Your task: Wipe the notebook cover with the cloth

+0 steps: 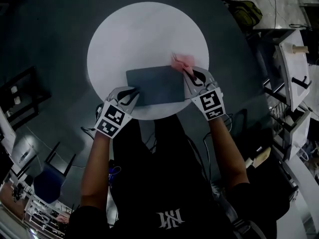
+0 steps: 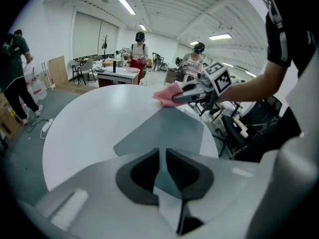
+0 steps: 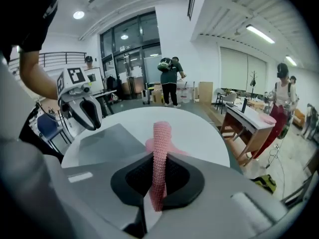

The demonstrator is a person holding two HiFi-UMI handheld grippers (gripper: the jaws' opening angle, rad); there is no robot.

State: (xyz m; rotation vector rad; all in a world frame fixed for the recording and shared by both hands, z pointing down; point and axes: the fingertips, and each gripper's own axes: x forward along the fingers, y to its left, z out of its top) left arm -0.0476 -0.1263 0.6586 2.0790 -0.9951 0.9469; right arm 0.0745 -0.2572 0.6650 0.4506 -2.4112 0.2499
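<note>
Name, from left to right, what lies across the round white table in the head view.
left gripper → notebook → cloth → right gripper

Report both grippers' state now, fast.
Left gripper: shut on the notebook, at its edge.
Right gripper: shut on the pink cloth.

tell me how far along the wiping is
Done: the pink cloth is pinched in the right tool, and the left tool clamps the notebook at its near left corner. In hand: the cloth sits at the notebook's far right corner. Left: probably the sweep across the cover, since no wiped patch can be told apart.
</note>
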